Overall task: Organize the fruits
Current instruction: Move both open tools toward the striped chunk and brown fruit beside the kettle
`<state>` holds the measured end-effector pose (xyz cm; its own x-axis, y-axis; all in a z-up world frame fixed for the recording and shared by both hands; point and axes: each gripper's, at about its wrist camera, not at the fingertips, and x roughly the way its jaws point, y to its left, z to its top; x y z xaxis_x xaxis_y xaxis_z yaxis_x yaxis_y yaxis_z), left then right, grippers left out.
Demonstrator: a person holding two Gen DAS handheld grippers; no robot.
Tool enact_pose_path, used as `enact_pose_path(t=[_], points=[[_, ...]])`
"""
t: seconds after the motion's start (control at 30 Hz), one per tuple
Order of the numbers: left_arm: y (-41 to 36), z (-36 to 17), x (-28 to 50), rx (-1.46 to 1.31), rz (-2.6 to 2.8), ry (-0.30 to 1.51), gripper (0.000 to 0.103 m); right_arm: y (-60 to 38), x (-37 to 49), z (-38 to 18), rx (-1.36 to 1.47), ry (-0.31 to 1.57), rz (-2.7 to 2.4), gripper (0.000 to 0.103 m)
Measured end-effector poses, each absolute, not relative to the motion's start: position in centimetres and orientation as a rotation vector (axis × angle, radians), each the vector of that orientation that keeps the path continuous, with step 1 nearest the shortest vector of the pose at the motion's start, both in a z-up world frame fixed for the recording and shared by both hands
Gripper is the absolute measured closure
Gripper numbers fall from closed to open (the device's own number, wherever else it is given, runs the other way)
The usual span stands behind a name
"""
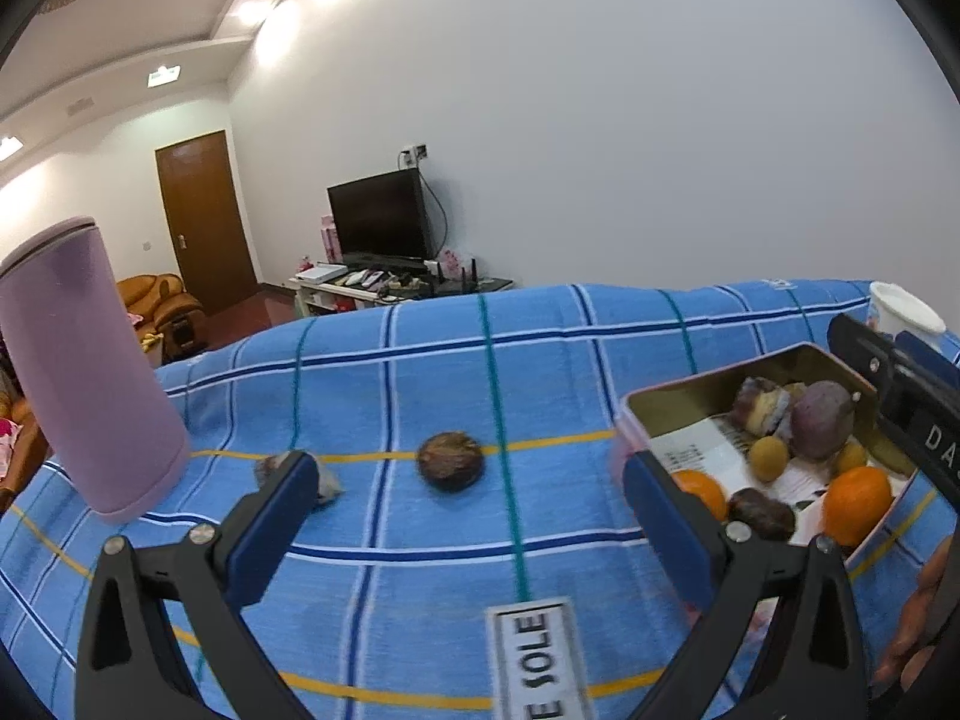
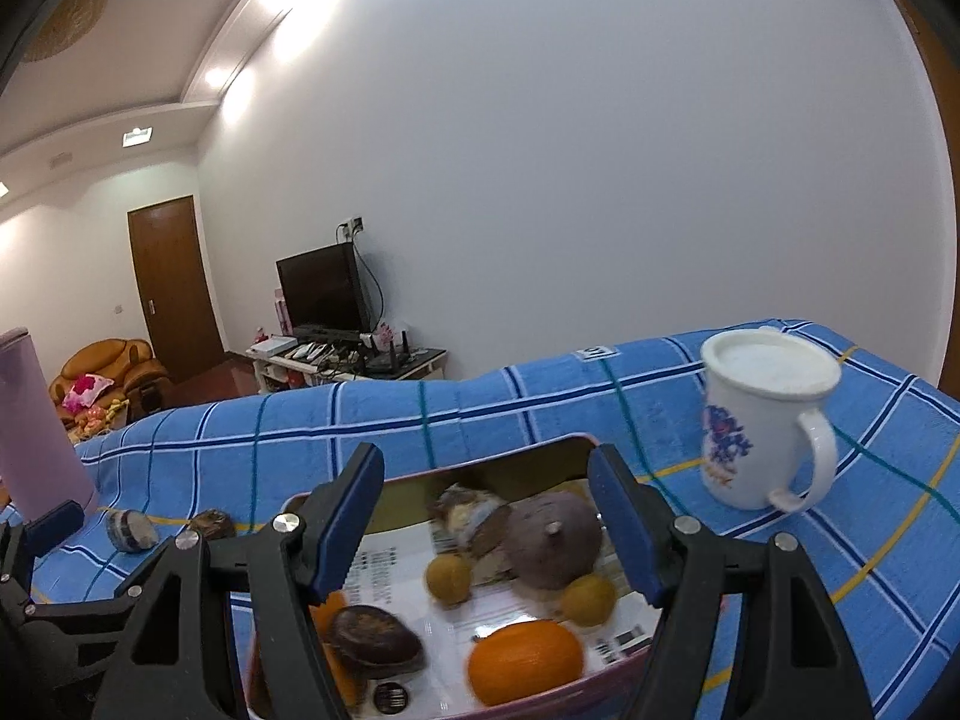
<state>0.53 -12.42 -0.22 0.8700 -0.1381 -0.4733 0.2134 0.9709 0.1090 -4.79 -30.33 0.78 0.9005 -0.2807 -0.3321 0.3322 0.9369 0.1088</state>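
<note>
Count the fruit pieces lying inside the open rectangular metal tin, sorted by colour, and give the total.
Round orange fruits: 2
Small round yellow fruits: 2
Dark brown wrinkled fruit: 1
Large dull purple round fruit: 1
Purple-and-cream cut piece: 1
Total: 7

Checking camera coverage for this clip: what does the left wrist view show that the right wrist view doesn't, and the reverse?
Only the left wrist view: a white label on the cloth reading "SOLE", and the left hand-held gripper, open and empty.

Only the right wrist view: the whole white mug with its handle and print; the right hand-held gripper, open over the tin.

Both: the tin of fruit, two loose dark fruits on the blue plaid cloth, and the pink tumbler.
</note>
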Motion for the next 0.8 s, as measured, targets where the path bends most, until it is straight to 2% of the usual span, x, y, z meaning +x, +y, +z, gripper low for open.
enact_pose_path(t=[0.8], points=[[-1.2,-0.9,4.2,0.128,-0.013,0.542,0.000,-19.4,-0.4,0.2,0.115,0.395,-0.193,0.031]])
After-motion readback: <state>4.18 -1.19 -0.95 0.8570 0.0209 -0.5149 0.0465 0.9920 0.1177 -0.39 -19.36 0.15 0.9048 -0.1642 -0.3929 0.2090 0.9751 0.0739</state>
